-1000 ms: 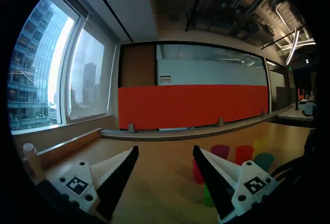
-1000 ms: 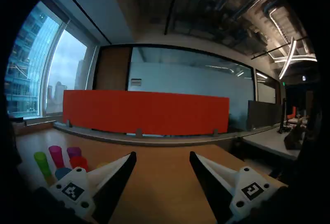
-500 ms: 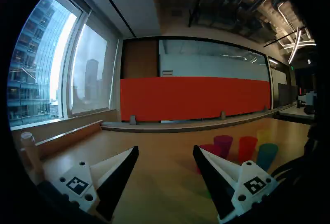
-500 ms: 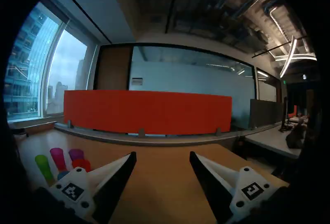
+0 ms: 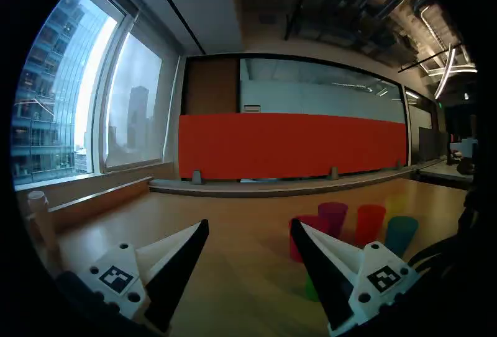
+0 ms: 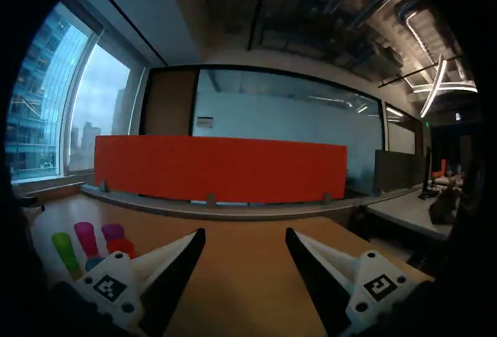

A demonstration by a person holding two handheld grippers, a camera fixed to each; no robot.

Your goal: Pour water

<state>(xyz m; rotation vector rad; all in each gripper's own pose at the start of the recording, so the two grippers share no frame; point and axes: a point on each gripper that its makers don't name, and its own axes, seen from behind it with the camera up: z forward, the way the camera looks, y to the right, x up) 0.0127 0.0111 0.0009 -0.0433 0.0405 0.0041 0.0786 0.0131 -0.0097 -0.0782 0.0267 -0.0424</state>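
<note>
A cluster of coloured plastic cups stands on the wooden table. In the left gripper view I see a pink cup [image 5: 302, 238], a purple cup [image 5: 333, 215], a red cup [image 5: 370, 222], a teal cup [image 5: 400, 234] and a green cup [image 5: 310, 287] partly behind my right finger. My left gripper [image 5: 248, 225] is open and holds nothing. A small capped bottle [image 5: 38, 216] stands at the far left. In the right gripper view the green cup [image 6: 63, 247], a magenta cup [image 6: 86, 238] and the purple cup [image 6: 112, 232] sit at the lower left. My right gripper [image 6: 243, 233] is open and holds nothing.
An orange partition [image 5: 292, 146] runs along the table's far edge. Large windows [image 5: 68, 113] and a wooden ledge [image 5: 99, 200] line the left side. Another desk [image 6: 410, 210] with dark objects stands to the right. Bare tabletop [image 6: 248, 275] lies ahead of the right gripper.
The left gripper view has tipped slightly downward, so the partition and cups sit a little higher in it. The right gripper view has barely shifted. Both grippers stay open.
</note>
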